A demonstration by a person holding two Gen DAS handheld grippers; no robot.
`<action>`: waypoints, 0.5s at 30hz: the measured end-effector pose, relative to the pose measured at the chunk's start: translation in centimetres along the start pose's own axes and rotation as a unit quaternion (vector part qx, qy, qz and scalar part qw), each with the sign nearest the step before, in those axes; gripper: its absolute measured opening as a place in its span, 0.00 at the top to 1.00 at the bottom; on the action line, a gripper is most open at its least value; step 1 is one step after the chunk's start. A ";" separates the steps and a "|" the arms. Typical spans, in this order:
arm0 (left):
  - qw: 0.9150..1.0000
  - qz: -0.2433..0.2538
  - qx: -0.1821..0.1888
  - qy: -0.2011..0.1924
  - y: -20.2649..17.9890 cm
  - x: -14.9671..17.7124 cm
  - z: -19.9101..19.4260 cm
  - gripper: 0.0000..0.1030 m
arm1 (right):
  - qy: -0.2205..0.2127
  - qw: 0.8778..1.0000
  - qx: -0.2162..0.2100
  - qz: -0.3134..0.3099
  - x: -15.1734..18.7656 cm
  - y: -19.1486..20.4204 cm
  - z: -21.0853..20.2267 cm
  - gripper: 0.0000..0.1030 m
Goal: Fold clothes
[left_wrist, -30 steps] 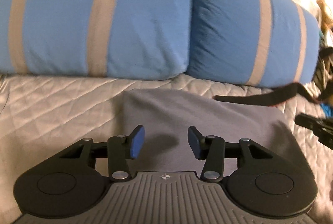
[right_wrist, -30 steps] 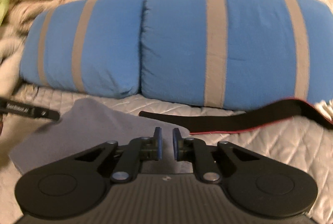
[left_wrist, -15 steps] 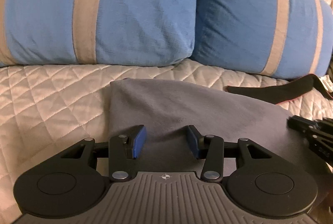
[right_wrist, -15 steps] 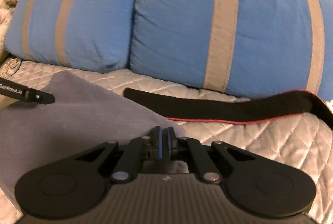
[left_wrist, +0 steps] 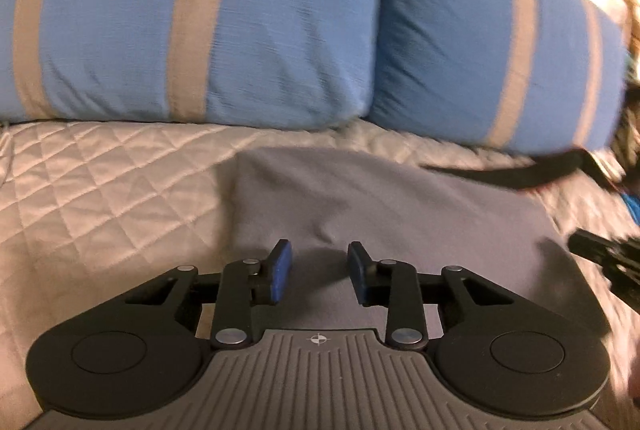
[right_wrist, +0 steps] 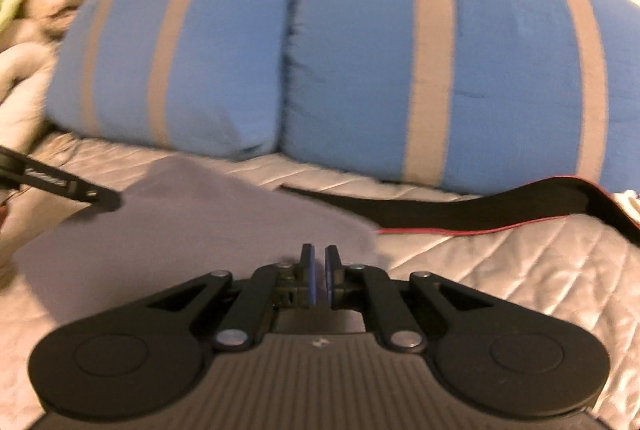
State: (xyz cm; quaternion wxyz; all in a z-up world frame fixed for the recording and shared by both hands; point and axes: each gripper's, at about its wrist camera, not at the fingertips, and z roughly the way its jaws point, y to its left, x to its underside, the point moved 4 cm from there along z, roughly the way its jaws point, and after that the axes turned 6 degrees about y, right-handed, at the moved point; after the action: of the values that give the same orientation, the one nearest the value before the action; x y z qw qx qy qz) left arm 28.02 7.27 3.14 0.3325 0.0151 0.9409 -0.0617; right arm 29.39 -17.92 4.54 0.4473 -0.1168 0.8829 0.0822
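Two grippers hang over one grey garment (left_wrist: pixel 384 214) spread on the quilted bedspread (left_wrist: pixel 100 190), just in front of two blue striped pillows (left_wrist: pixel 192 18). The left gripper (left_wrist: pixel 318 272) has its jaws apart and closing; the cloth lies beneath and beyond the fingertips, with no fold seen between the blue pads (left_wrist: pixel 280 270). The right gripper (right_wrist: pixel 319 276) sits above the garment's (right_wrist: pixel 192 226) right edge, its jaws closing to a thin slit; whether cloth is caught in it cannot be told. A black strap (right_wrist: pixel 472 210) lies between the garment and the pillows. Compared with a second ago, the left jaws stand narrower, and the pillows, which loomed larger half a second ago, again sit farther off in both views. The garment lies where it did.
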 end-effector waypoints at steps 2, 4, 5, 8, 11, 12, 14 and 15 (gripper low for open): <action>1.000 0.023 -0.009 0.015 -0.4 0.9 0.2 0.71 | 0.012 1.000 0.001 0.001 0.5 0.3 0.1 0.87; 0.999 0.039 -0.018 0.031 -0.6 1.7 0.5 0.71 | 0.024 1.000 0.010 0.006 0.9 0.3 0.3 0.82; 0.998 0.047 -0.022 0.035 -0.7 2.0 0.4 0.71 | 0.029 0.999 0.014 0.008 1.1 0.3 0.4 0.83; 0.997 0.052 -0.035 0.043 -0.7 2.4 -0.6 0.71 | 0.038 0.999 0.027 0.017 1.7 0.1 0.0 0.83; 0.997 0.048 -0.037 0.045 -0.4 3.1 -1.7 0.71 | 0.037 0.998 0.037 0.024 2.2 0.0 -1.1 0.83; 0.997 0.051 -0.037 0.046 -0.5 3.5 -2.1 0.71 | 0.036 0.998 0.041 0.021 2.4 0.2 -1.5 0.82; 0.997 0.057 -0.036 0.049 -0.5 4.3 -2.9 0.71 | 0.035 0.998 0.047 0.015 2.8 0.6 -2.2 0.82; 0.996 0.061 -0.038 0.051 -0.5 4.7 -3.3 0.71 | 0.036 0.998 0.044 0.015 3.0 0.7 -2.7 0.85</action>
State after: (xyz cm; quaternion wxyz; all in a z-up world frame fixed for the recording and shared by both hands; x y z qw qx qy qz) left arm 22.24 7.07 2.74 0.2871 0.0627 0.9558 -0.0050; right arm 25.41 -18.27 3.69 0.4186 -0.0865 0.9029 0.0463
